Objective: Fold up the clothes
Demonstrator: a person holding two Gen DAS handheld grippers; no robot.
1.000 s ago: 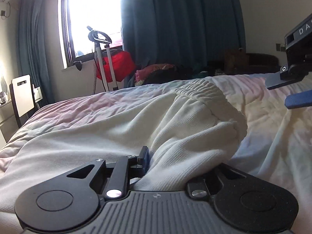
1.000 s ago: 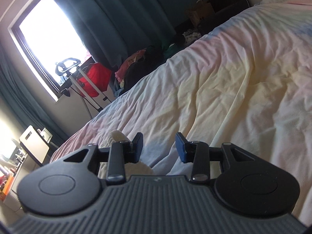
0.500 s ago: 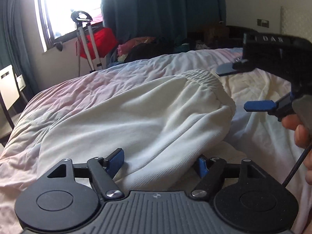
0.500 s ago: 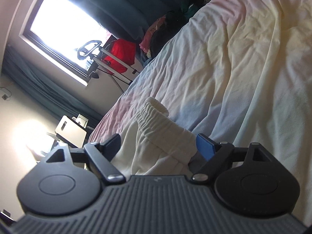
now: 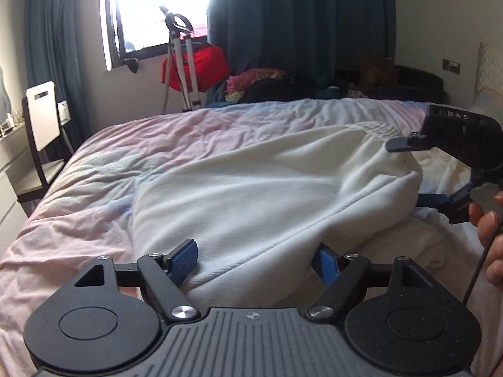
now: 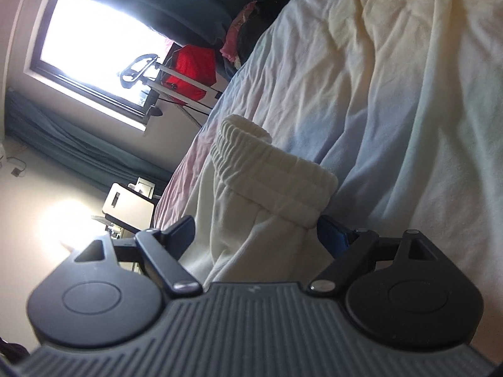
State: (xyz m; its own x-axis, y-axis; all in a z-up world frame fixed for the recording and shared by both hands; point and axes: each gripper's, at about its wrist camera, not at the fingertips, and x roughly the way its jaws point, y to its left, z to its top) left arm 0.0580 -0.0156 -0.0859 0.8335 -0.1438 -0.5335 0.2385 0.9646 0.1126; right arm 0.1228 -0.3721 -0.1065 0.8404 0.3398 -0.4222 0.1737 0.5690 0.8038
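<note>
White sweatpants lie folded over on the bed, the ribbed waistband at the right end. My left gripper is open, its blue pads either side of the near fold of the fabric. My right gripper is open too, its jaws wide around the waistband end; it also shows in the left wrist view at the right, one finger above the cloth and one below. Neither gripper pinches the cloth.
The pale pink and yellow duvet covers the bed. A chair stands at the left edge. An exercise bike and red bag stand under the window. A clothes pile lies beyond the bed.
My left gripper has opened and let go of the fabric. My right gripper has opened wide and moved in around the waistband. The sweatpants have settled flatter on the bed.
</note>
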